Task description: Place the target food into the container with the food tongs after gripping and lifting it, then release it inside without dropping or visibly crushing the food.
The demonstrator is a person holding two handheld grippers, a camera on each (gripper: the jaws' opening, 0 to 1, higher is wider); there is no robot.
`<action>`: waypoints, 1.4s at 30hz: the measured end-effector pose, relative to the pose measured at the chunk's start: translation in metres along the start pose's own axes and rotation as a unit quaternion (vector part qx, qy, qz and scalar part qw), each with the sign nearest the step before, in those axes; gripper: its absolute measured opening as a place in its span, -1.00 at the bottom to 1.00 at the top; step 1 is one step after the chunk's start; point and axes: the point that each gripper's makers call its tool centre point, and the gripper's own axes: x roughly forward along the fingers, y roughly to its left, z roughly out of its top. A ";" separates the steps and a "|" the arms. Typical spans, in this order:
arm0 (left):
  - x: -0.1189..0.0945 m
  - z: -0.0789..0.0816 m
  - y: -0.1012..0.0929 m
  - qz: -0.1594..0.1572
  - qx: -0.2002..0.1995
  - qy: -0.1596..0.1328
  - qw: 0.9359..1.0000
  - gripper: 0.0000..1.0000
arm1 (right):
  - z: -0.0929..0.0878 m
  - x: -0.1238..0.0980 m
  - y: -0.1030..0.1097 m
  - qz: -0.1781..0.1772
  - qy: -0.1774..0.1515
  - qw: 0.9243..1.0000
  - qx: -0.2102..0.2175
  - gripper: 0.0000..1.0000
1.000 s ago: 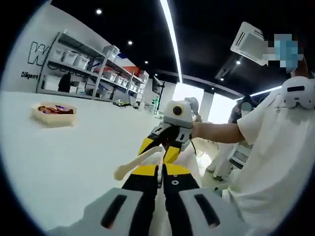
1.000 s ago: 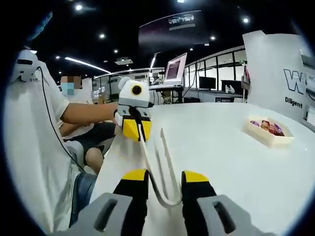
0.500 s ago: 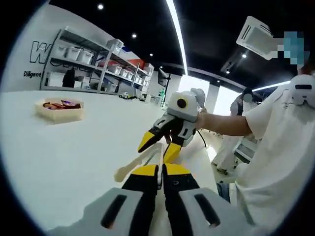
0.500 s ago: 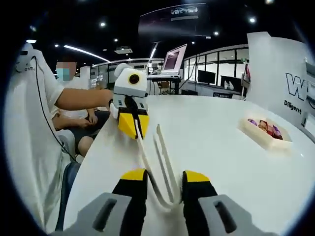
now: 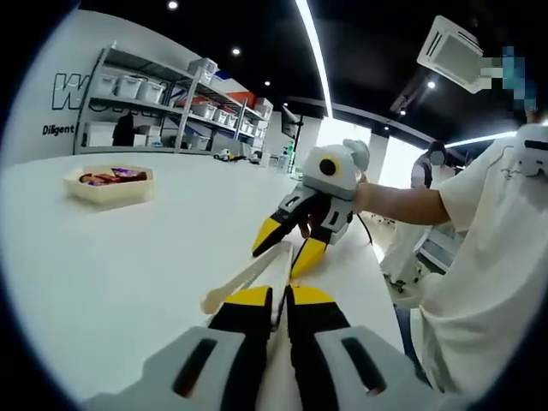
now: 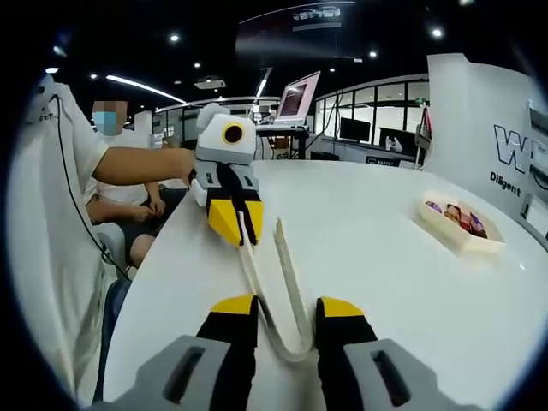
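Cream food tongs hang over the white table, held between both grippers. My right gripper is shut on their bent end, its yellow jaws on either side. My left gripper is shut on the tip of one arm; the other arm's tip stands free beside it. In the left gripper view my left gripper pinches that arm, the free arm of the tongs runs off to the left, and the right gripper faces me. A shallow beige container with purple and red food sits far off.
A person in a white shirt stands at the table's edge and holds the grippers. Shelves with bins line the wall behind the container. A monitor stands beyond the far end of the table.
Both grippers have kept their hold on the tongs. The left gripper has tipped its jaws further down toward the table. The container has stayed where it was.
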 end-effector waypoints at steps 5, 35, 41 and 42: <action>0.000 -0.004 0.003 0.009 0.005 0.010 1.000 -0.83 | -0.001 -0.001 0.000 0.002 -0.001 1.000 0.006 -0.64; -0.018 -0.004 0.003 0.043 0.002 0.004 0.999 -0.67 | -0.004 -0.021 0.005 -0.013 -0.033 0.999 0.040 -0.64; -0.030 0.000 0.004 0.059 0.004 -0.009 0.998 -0.65 | -0.007 -0.033 0.005 -0.027 -0.040 0.998 0.042 -0.61; -0.034 0.003 0.006 0.066 0.004 -0.016 0.998 -0.66 | -0.007 -0.036 0.005 -0.032 -0.043 0.997 0.046 -0.61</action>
